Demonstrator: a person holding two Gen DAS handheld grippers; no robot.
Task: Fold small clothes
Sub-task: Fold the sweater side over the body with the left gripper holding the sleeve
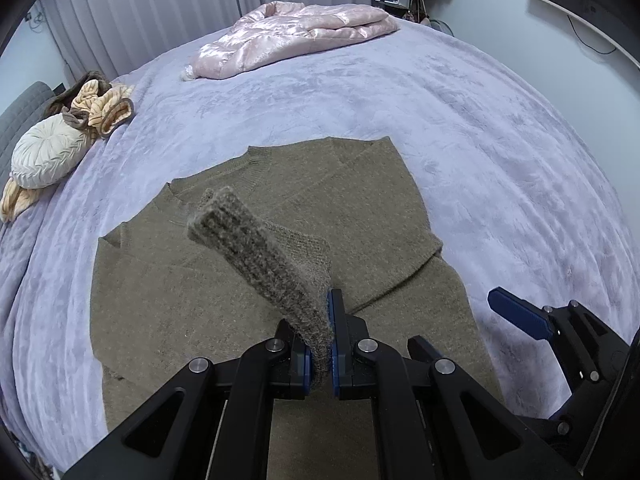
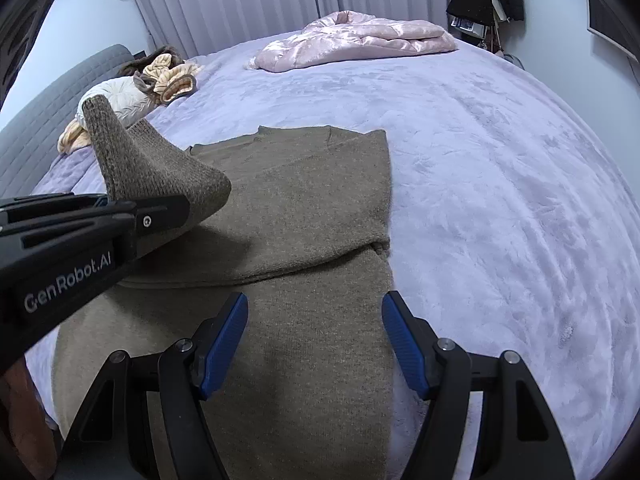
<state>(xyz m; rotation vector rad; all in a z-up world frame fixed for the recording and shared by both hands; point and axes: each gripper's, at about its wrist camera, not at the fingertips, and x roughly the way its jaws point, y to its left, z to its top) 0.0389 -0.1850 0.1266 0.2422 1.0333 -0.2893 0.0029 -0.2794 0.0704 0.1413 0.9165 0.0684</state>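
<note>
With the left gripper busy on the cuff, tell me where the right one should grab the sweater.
Probably the sweater's right side edge, just below the folded-in sleeve. It lies flat against the blanket, right ahead of the open right gripper. Come from the blanket side, one finger sliding under the edge.

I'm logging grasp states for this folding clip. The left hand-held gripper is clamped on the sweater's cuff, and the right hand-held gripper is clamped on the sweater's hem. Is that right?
Not quite. The left hand-held gripper is clamped on the sweater's cuff, but the right hand-held gripper is open and holds nothing; it hangs above the sweater spread on the bed. The right wrist view shows this.
</note>
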